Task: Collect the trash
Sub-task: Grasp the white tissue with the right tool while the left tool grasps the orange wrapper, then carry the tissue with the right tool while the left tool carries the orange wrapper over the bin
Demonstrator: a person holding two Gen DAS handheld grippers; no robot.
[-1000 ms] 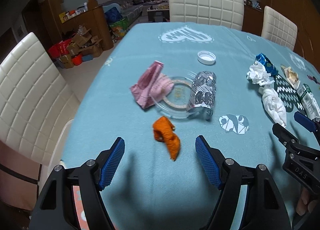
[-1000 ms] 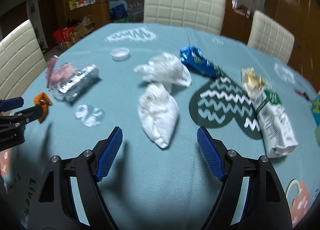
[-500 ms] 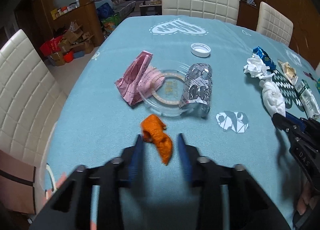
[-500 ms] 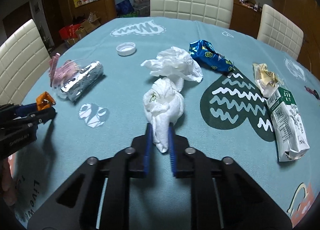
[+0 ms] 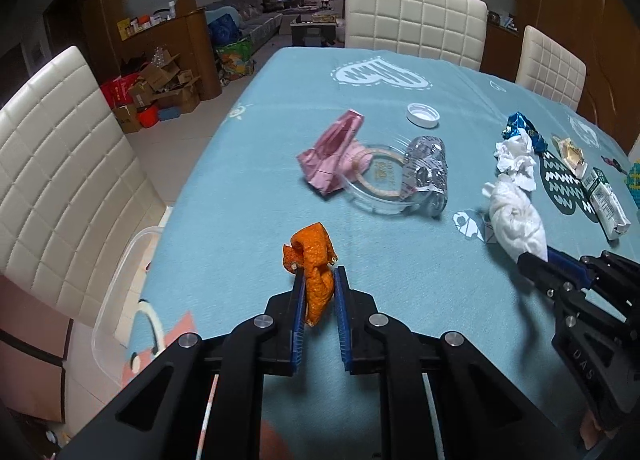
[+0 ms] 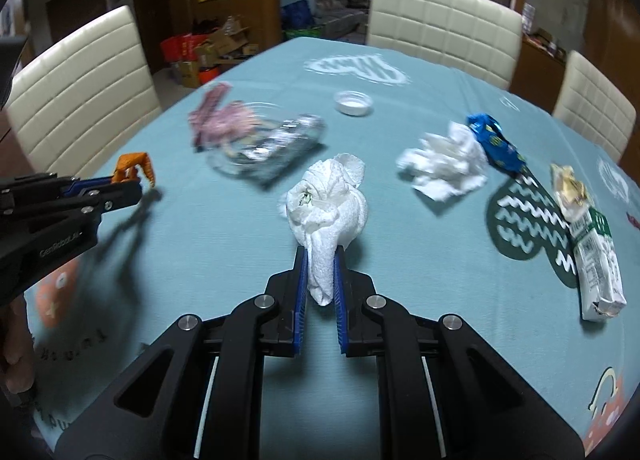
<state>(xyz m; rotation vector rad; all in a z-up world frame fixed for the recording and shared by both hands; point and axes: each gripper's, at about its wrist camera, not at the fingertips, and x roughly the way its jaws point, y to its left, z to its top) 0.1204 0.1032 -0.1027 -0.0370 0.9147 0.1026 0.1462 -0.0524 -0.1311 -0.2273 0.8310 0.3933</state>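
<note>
The left gripper (image 5: 319, 292) has its fingers squeezed on the orange peel (image 5: 314, 268), which stands up tall above the blue worktop (image 5: 256, 164); the right gripper (image 6: 320, 276) pinches the white tissue bundle (image 6: 326, 212), its long side pointing away from the fingers. Ahead lie a pink wrapper (image 5: 332, 158), a crushed bottle (image 5: 426, 174), a white cap (image 5: 423, 115) and a milk carton (image 6: 598, 272).

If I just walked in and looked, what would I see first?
Probably the two claws, each pinching a piece of trash: the left claw grips a bright orange peel, and the right claw grips a white tissue bundle near the middle of the table. Behind them lie a crushed clear bottle beside a pink wrapper, and a shiny blue wrapper farther right.
</note>
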